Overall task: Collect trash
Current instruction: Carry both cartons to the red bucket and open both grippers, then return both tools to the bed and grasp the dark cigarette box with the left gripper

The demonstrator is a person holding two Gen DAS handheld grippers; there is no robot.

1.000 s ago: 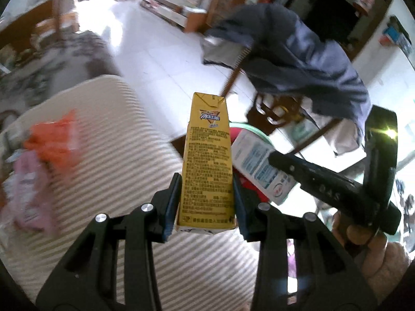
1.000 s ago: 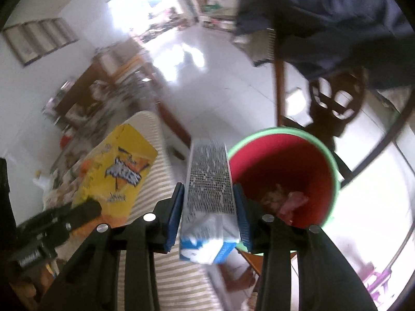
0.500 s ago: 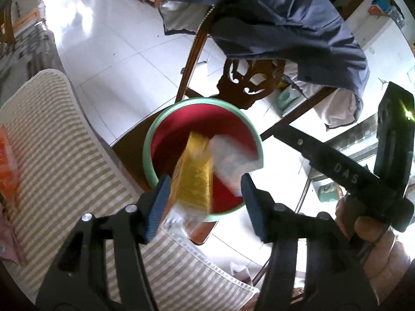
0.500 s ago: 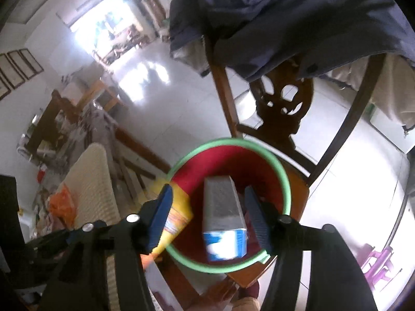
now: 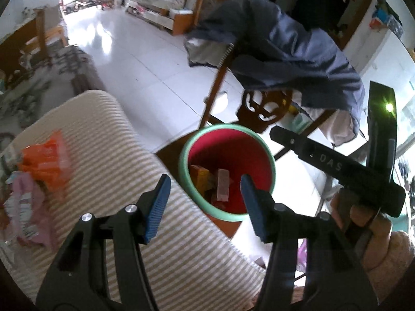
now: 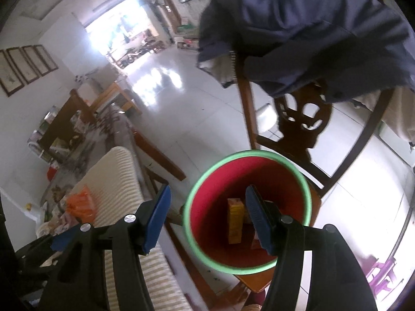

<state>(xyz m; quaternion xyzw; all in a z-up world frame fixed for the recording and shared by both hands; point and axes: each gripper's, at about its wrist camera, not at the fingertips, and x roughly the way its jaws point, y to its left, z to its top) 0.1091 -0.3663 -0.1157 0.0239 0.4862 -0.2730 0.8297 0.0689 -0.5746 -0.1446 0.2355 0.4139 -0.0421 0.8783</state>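
Observation:
A red bin with a green rim (image 5: 226, 129) (image 6: 249, 153) stands on a wooden chair seat beside the striped table. A yellow carton (image 5: 199, 178) (image 6: 235, 220) and a second carton (image 5: 223, 185) lie inside it. My left gripper (image 5: 205, 204) is open and empty above the bin's near rim. My right gripper (image 6: 207, 217) is open and empty over the bin; its body (image 5: 337, 165) shows at the right of the left wrist view. An orange wrapper (image 5: 45, 160) (image 6: 80, 203) and a pink wrapper (image 5: 24, 207) lie on the striped cloth.
The striped tablecloth (image 5: 103, 155) (image 6: 114, 176) covers the table at left. A carved wooden chair (image 5: 262, 108) (image 6: 306, 127) draped with a blue jacket (image 5: 285, 51) (image 6: 311, 31) stands behind the bin. White tiled floor (image 5: 145, 59) lies beyond.
Both grippers opened and let go of their cartons, which fell into the red bin. Both jaws now stand wide and empty.

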